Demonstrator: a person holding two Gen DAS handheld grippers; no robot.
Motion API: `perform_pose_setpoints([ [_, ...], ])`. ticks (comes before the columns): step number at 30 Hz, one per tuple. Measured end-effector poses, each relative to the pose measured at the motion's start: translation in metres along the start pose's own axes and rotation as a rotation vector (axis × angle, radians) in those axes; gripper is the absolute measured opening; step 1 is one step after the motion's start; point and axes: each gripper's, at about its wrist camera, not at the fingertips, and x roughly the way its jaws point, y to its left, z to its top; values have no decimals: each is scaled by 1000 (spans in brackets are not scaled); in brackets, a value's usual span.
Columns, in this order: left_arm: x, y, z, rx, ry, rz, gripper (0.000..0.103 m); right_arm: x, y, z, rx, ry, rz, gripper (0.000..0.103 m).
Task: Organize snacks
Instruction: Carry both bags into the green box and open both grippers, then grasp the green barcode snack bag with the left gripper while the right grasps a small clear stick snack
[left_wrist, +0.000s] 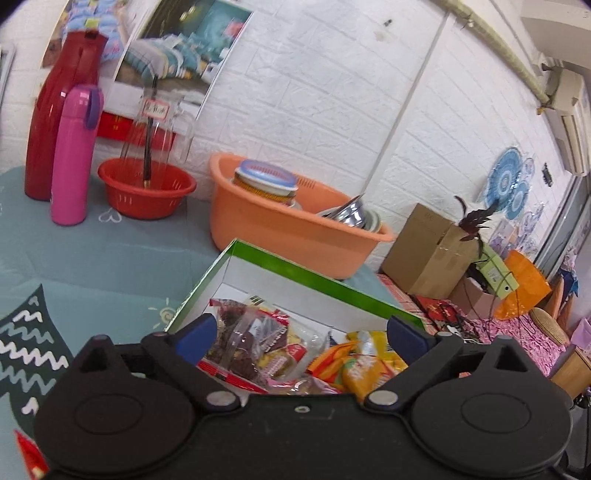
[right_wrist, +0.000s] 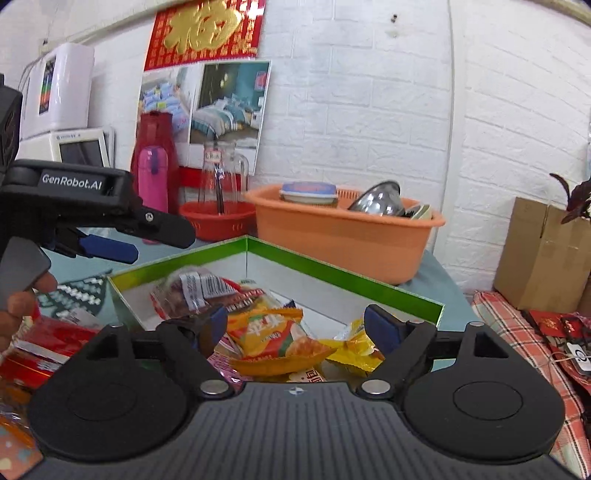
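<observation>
Both hand-held grippers, left (left_wrist: 301, 334) and right (right_wrist: 295, 326), are held released, empty, above the snack packets (right_wrist: 273, 332) in the green-rimmed box (right_wrist: 343, 275), the right nearer.

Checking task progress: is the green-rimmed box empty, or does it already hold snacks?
Holding snacks. The green-rimmed box has no lid on, and several packets lie inside, including an orange snack packet; part of its white floor shows.
</observation>
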Motion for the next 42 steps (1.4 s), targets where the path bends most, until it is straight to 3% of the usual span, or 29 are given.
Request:
perform_pose_setpoints([
  [6, -54, -28, -2, 37, -7, 4, 103, -56, 12, 13, -3, -68, 33, 103],
  [19, -138, -74, -43, 132, -19, -93, 103, -154, 16, 32, -21, -186, 35, 103],
  [23, -127, -71, -75, 114, 42, -91, 103, -162, 14, 19, -21, -171, 22, 103],
  [27, -99, -60, -111, 69, 104, -31, 103, -159, 5, -2, -2, -108, -5, 103],
  [30, -71, -53, -124, 13, 168, -35, 103, -158, -2, -18, 24, -60, -29, 103],
  [35, -34, -52, -133, 20, 196, 51, 103, -153, -5, -34, 42, -15, -17, 103],
  [36, -30, -50, -135, 15, 199, 56, 98, -152, -6, -37, 45, -8, -14, 103],
  [37, -25, -47, -136, 10, 208, 58, 81, -149, -7, -39, 52, 0, -7, 103],
  [38, -24, -45, -138, 23, 192, 65, 77, -146, -8, -41, 58, 9, 3, 103],
  [39, -22, -44, -139, 43, 190, 78, 62, -143, -9, -43, 65, 18, 11, 103],
  [42, -28, -34, -134, 17, 228, 46, 64, -130, -9, -48, 73, 49, 46, 103],
])
